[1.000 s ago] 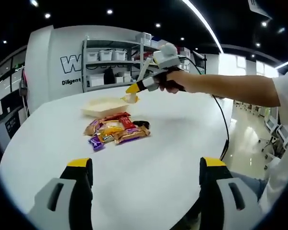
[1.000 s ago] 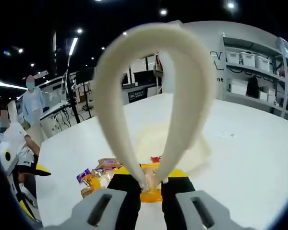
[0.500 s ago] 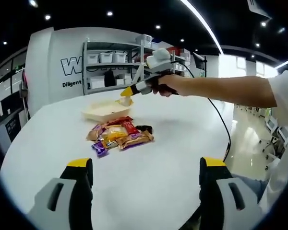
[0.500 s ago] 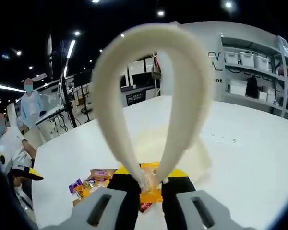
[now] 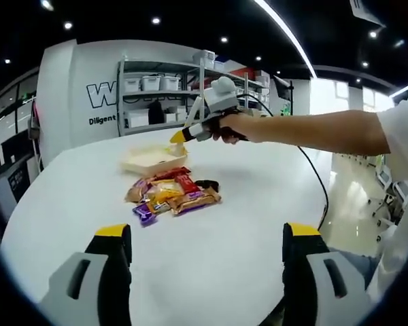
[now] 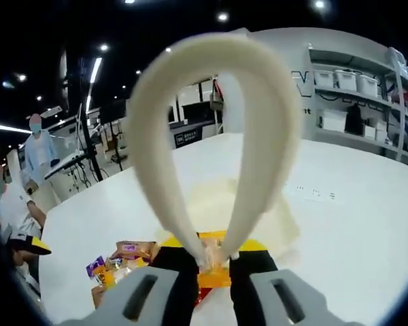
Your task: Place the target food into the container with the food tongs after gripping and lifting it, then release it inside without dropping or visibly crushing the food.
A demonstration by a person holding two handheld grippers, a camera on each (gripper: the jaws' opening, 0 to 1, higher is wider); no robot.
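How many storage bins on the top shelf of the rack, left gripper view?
3: white bins in a row on the rack's top shelf, left, middle and right. The right claw and its hand cover the rack's right part, so more may be hidden.

In the right gripper view the tongs (image 6: 214, 129) loop close to the lens and hide the middle of the tray (image 6: 275, 217) and much of the table (image 6: 353, 224) behind; their tips and the orange packet (image 6: 214, 268) they pinch are partly covered by the right gripper (image 6: 214, 278), whose jaws are cut off by the bottom edge. The snack pile (image 6: 112, 265) is blurred and partly hidden by the left jaw. In the left gripper view the tongs' tips (image 5: 179, 138) are too small to make out the packet's shape. The tray's (image 5: 149, 157) inside cannot be seen. The pile's (image 5: 173, 193) wrapper print is too small to read
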